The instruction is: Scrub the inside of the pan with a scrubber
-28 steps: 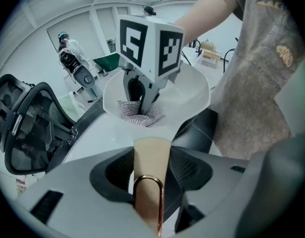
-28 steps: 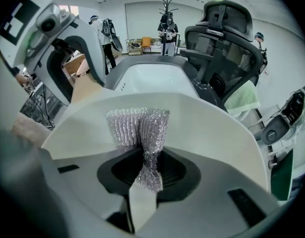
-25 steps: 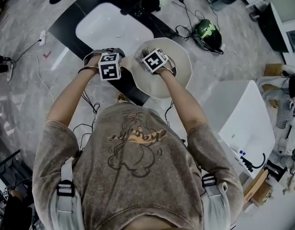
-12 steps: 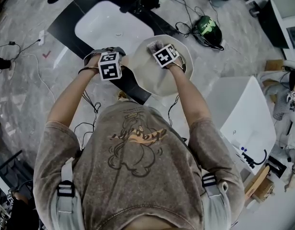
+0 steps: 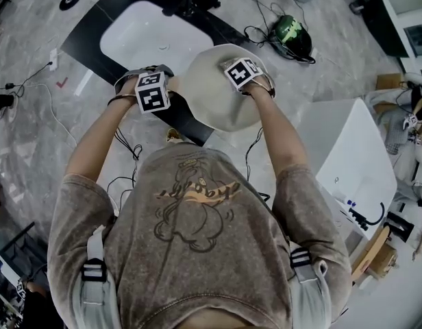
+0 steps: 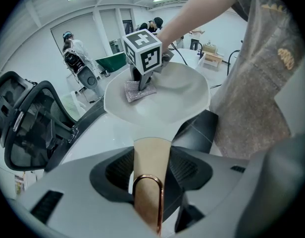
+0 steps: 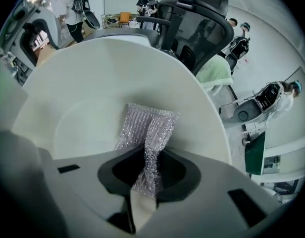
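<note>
Two grippers were busy at the white pan (image 5: 207, 94), which sat on the table's edge in front of the person. The left gripper (image 6: 152, 175) was clamped on the pan's tan handle (image 6: 151, 152). The right gripper (image 7: 148, 175) pinched the silvery scrubber (image 7: 147, 128), whose free end lay flat on the pan's inner wall.

pan (image 5: 211, 98): smooth, matt | scrubber (image 7: 147, 128): rough, glittery metallic mesh | handle (image 6: 151, 157): smooth, wood-like | loop (image 6: 146, 177): glossy coppery metal
</note>
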A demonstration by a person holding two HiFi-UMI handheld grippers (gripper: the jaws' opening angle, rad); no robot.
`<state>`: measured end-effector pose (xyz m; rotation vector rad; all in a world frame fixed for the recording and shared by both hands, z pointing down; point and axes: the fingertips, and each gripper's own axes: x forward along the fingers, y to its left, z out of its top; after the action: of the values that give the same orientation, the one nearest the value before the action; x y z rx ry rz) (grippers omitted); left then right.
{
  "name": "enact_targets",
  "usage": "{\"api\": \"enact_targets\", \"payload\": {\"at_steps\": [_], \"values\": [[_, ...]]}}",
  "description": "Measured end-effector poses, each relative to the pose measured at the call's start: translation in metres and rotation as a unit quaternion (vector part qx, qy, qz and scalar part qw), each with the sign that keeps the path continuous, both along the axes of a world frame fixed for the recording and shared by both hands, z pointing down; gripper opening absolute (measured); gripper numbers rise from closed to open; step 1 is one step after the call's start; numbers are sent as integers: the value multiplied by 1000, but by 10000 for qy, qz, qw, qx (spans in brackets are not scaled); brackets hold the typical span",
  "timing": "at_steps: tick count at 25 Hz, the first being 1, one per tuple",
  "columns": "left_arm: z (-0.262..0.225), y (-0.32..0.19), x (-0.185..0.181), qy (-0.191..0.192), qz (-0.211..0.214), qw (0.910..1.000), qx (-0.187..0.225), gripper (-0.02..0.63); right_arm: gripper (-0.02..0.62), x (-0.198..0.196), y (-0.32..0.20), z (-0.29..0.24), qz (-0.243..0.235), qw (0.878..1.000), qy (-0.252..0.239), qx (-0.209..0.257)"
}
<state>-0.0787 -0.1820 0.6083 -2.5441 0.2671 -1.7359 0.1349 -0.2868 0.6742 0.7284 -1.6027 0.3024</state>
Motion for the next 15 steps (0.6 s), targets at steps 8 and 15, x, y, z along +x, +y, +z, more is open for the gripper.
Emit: {"api": "enact_targets", "payload": {"at_steps": [8,15], "values": [[1,1,0,-12,-36,10000,14,236,86,21,28,5,-465,9938,892,-465],[1,0,0,-22,-53,10000,25,236,86,24,54,9,-531,9921,775,-830]]}}
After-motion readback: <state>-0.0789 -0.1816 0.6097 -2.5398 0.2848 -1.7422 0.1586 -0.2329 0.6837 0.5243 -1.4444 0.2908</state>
